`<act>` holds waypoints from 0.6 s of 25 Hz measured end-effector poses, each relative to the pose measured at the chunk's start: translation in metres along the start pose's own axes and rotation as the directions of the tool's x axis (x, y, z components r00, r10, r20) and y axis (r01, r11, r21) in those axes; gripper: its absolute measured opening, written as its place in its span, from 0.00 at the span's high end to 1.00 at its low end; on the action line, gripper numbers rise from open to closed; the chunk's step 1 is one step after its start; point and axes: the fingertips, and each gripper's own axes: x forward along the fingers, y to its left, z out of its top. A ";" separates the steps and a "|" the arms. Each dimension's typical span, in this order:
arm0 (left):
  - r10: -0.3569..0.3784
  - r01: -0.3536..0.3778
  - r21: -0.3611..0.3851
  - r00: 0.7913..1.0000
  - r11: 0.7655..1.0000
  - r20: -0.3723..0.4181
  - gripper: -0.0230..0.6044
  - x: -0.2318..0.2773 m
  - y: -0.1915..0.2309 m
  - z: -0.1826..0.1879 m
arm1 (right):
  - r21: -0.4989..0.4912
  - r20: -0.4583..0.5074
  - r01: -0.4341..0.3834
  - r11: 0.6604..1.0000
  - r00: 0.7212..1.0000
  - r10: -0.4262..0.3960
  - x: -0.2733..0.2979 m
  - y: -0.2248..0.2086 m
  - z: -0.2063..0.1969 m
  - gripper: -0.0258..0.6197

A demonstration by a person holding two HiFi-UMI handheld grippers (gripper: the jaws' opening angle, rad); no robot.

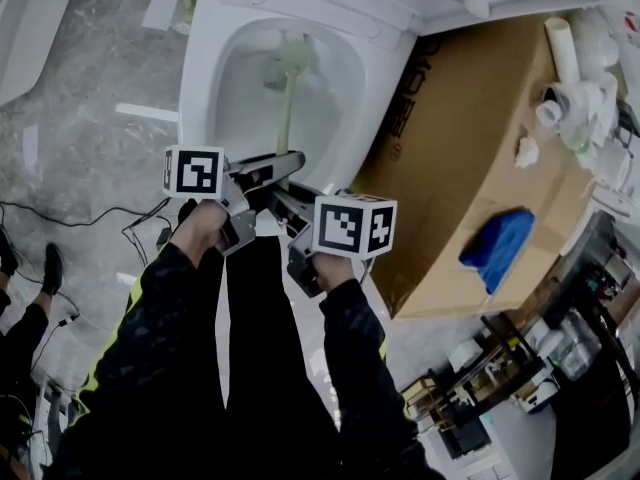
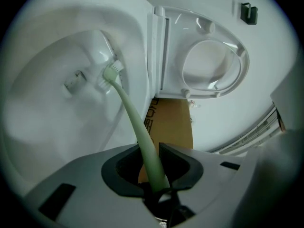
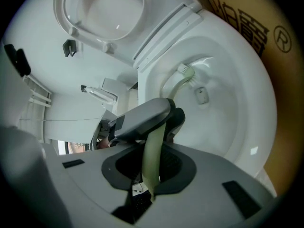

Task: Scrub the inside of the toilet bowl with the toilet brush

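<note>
The scrubbing is judged to be under way. It is being done well only if the bristles are being pressed firmly to the porcelain and swept round the whole wall and under the rim, not dabbed at one spot. The thin handle is likely to flex, so steady pressure from both grips is being called for, with no twisting between them.

Nearest, the right gripper point(image 3: 151, 167) is being closed on the rear end of the toilet brush point(image 3: 153, 148). Its pale green handle is being pinched between the jaws, with almost no gap left. Just ahead of it, the left gripper point(image 2: 154, 167) is being clamped on the same handle further forward, its jaws likewise narrowed onto the stem. Beyond both grippers the handle is being run down into the toilet bowl point(image 2: 47, 127). At the far end, the brush head point(image 2: 110, 75) is being set against the deep inner wall, apparently touching it. Past the bowl, the seat point(image 2: 213, 65) is being left raised. Off to the right of the grippers, a cardboard box point(image 1: 470, 138) is being stood beside the toilet.
</note>
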 end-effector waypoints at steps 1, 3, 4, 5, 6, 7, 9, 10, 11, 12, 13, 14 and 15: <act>0.012 -0.012 0.007 1.000 1.000 -0.014 0.80 0.001 0.003 -0.002 | 0.002 0.010 0.007 1.000 1.000 -0.007 -0.001 -0.002 -0.001 0.87; 0.069 -0.067 0.037 0.996 0.997 -0.051 0.80 0.001 0.012 -0.006 | 0.013 0.035 0.014 1.000 0.999 -0.014 -0.005 -0.005 -0.001 0.87; 0.087 -0.084 0.048 0.994 0.995 -0.066 0.80 0.002 0.014 -0.007 | 0.019 0.049 0.016 1.000 0.999 -0.017 -0.007 -0.006 0.000 0.87; 0.097 -0.093 0.055 0.992 0.994 -0.079 0.80 0.004 0.015 -0.009 | 0.025 0.062 0.020 0.999 0.998 -0.021 -0.010 -0.007 0.000 0.87; 0.102 -0.097 0.059 0.991 0.994 -0.092 0.80 0.006 0.015 -0.011 | 0.030 0.073 0.026 0.999 0.997 -0.028 -0.012 -0.008 0.000 0.87; 0.101 -0.095 0.060 0.989 0.994 -0.104 0.80 0.008 0.015 -0.013 | 0.036 0.083 0.034 0.999 0.996 -0.037 -0.014 -0.010 -0.001 0.87; 0.078 -0.072 0.054 0.988 0.996 -0.130 0.81 0.015 0.013 -0.020 | 0.046 0.099 0.054 0.997 0.993 -0.058 -0.019 -0.014 -0.004 0.87; 0.061 -0.055 0.048 0.988 0.997 -0.143 0.81 0.018 0.011 -0.024 | 0.051 0.107 0.065 0.997 0.992 -0.070 -0.022 -0.016 -0.005 0.87; 0.050 -0.044 0.043 0.986 0.998 -0.158 0.81 0.021 0.010 -0.027 | 0.056 0.116 0.077 0.995 0.990 -0.083 -0.024 -0.017 -0.006 0.87; 0.039 -0.033 0.040 0.984 0.999 -0.172 0.81 0.024 0.009 -0.030 | 0.060 0.125 0.091 0.994 0.987 -0.098 -0.026 -0.018 -0.007 0.87; 0.027 -0.021 0.037 0.982 0.999 -0.186 0.81 0.026 0.007 -0.033 | 0.065 0.134 0.105 0.992 0.985 -0.113 -0.028 -0.019 -0.008 0.87; 0.022 -0.016 0.035 0.979 0.999 -0.200 0.81 0.027 0.006 -0.036 | 0.070 0.142 0.118 0.991 0.982 -0.127 -0.030 -0.020 -0.010 0.87; 0.022 -0.015 0.032 0.977 0.999 -0.214 0.81 0.028 0.006 -0.040 | 0.078 0.149 0.130 0.988 0.979 -0.141 -0.031 -0.021 -0.012 0.87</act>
